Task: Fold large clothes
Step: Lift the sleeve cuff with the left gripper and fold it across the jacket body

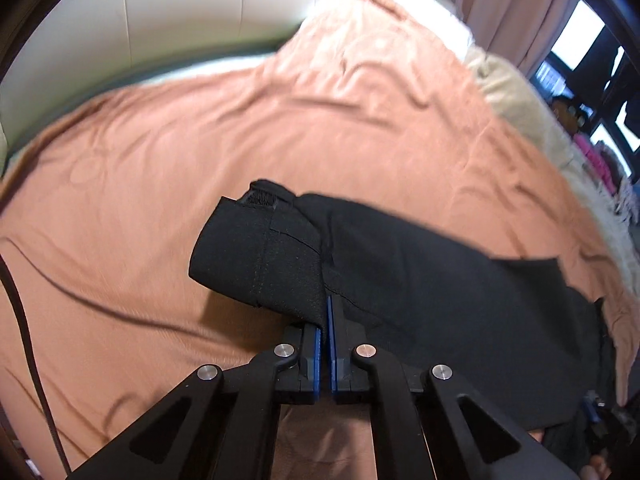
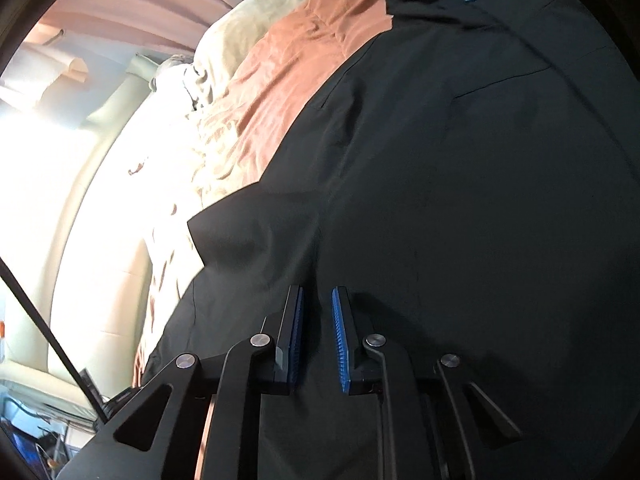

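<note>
A large black garment (image 1: pixel 420 300) lies spread on the orange bedsheet (image 1: pixel 200 140). My left gripper (image 1: pixel 325 312) is shut on its near edge, beside a folded-over, stitched band (image 1: pixel 256 248) that stands up from the bed. In the right wrist view the same black garment (image 2: pixel 440 200) fills most of the frame. My right gripper (image 2: pixel 318 290) rests on it. The blue pads (image 2: pixel 340 332) stand a narrow gap apart, and a ridge of black cloth is gathered between them.
A cream duvet (image 1: pixel 516 92) is bunched along the far side of the bed (image 2: pixel 240 32). A pale padded headboard (image 1: pixel 140 12) and pink curtains (image 1: pixel 508 4) stand behind. A black cable (image 1: pixel 24 320) hangs at the left edge.
</note>
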Demonstrator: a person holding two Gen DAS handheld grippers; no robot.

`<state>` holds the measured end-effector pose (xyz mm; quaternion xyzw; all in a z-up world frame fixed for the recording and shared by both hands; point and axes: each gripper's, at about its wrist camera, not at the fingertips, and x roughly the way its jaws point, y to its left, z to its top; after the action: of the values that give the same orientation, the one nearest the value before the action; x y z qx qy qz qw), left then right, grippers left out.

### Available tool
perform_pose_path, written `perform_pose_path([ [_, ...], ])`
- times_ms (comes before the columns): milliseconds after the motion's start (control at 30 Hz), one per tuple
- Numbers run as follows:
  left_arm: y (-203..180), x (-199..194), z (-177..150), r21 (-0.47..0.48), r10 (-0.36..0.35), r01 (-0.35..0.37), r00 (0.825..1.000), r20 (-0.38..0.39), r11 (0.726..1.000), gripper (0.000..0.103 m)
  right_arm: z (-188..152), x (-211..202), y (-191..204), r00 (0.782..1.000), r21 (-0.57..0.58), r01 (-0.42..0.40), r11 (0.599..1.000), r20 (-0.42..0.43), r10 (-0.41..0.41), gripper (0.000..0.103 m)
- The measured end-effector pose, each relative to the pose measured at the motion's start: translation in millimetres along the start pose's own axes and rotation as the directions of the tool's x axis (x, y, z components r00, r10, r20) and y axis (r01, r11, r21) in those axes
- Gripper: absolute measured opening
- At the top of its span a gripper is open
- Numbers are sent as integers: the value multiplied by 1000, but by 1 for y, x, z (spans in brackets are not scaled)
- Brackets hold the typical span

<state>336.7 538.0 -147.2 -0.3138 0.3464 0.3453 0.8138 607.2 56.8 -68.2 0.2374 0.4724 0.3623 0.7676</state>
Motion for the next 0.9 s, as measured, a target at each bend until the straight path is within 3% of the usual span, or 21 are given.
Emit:
perform_pose_path([
  [200, -40, -67, 32, 99, -85, 73, 989, 122, 992, 1, 9, 48, -17, 999, 3, 27, 1000, -38, -27, 6],
  [300, -72, -100, 44, 149, -128, 101, 975, 183, 984, 1, 15, 45, -12, 997, -7, 35, 999, -63, -35, 11],
  [467, -140, -161, 56, 251, -249, 185, 935, 253, 950, 1, 25, 8, -11, 1000, -3, -2, 1000, -7, 2, 13],
  [500, -152, -170, 56, 271, -268, 197, 928, 259, 942, 1, 25, 0, -11, 1000, -5, -3, 1000, 0, 3, 24],
  [533, -171, -183, 57, 299, -297, 215, 917, 266, 930, 1, 25, -9, -12, 1000, -7, -1, 1000, 9, 1, 50],
  [600, -199, -202, 55, 336, -344, 246, 899, 271, 909, 1, 20, -37, -16, 997, -12, -10, 1000, 70, 11, 76],
  [767, -264, -238, 44, 422, -446, 316, 858, 256, 850, 1, 8, -87, -30, 990, 3, -29, 1000, 139, 29, 76],
  [900, -312, -262, 23, 495, -506, 350, 833, 225, 796, 1, -5, -129, -56, 978, 32, 17, 999, 205, -23, 76],
])
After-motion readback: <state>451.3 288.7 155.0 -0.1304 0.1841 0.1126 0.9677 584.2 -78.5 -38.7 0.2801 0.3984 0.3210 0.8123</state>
